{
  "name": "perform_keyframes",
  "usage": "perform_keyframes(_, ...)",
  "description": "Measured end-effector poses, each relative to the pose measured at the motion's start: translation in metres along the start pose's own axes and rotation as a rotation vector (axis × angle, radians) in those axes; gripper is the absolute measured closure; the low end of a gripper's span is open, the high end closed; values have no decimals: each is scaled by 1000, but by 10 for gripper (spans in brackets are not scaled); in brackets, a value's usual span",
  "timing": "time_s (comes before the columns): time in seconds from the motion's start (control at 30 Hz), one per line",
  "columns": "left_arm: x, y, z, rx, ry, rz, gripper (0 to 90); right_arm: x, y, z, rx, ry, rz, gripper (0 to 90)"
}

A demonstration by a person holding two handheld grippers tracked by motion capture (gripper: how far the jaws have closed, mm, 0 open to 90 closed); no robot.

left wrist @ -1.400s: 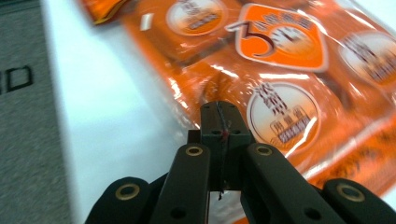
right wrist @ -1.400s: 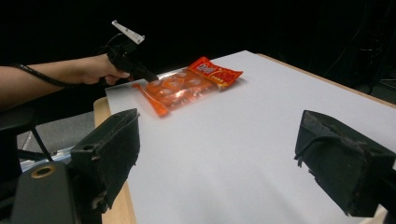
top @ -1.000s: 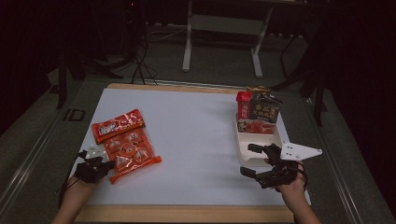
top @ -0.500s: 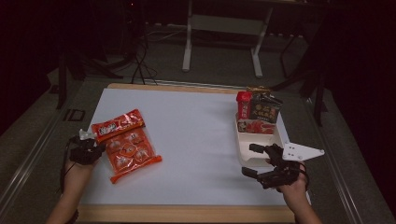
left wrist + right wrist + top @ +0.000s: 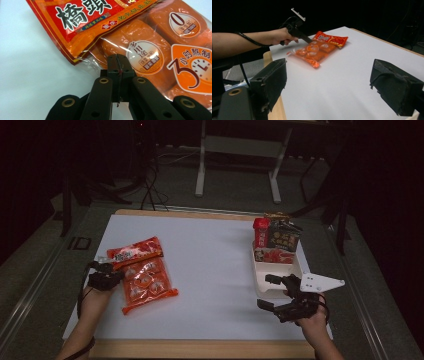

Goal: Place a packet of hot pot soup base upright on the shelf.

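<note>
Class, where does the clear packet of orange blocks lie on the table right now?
In the high view, the clear packet of orange blocks lies at the table's left, beside the left gripper, under the red packet.

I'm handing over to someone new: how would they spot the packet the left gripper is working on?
Start at the white table top and go to its left side, where two orange-red packets overlap. Take the clear packet of orange blocks, nearer the person, at the shut left gripper. Its neighbour, the red packet, is opaque and lies across its far end.
</note>
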State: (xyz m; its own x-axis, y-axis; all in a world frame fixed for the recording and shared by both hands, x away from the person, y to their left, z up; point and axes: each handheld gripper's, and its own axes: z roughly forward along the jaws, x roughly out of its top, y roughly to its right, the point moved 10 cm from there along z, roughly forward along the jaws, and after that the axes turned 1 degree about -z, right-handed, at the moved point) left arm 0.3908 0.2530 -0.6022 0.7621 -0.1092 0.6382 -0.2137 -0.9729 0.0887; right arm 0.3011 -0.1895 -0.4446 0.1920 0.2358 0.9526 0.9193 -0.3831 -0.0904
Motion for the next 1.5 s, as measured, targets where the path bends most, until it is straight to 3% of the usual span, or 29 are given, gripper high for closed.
perform_keyframes(0.23, 10, 41, 12, -49, -12, 89, 900, 0, 1, -2, 0, 4, 5, 138)
perform_keyframes(0.5, 20, 81, 23, -113, -18, 143, 900, -1, 1, -1, 2, 1, 6, 138)
perform_keyframes(0.87, 23, 134, 31, -168, -30, 224, 900, -1, 0, -2, 7, 0, 4, 138)
perform_keyframes(1.1, 21, 155, 29, -205, -38, 262, 900, 0, 1, -3, 5, 5, 2, 139)
perform_keyframes(1.2, 21, 168, 27, -264, -39, 261, 900, -1, 0, -3, 7, 1, 4, 139)
perform_keyframes(1.27, 22, 177, 26, -268, -33, 293, 900, -1, -1, -3, 7, -1, 3, 139)
perform_keyframes(1.37, 25, 185, 29, -278, -18, 301, 900, -2, 0, -3, 2, -1, 3, 139)
perform_keyframes(1.43, 28, 185, 27, -282, -12, 295, 900, -2, 1, -5, -1, 1, 1, 140)
perform_keyframes(1.5, 33, 181, 23, -260, 4, 295, 900, -2, 1, -6, -3, 2, 2, 140)
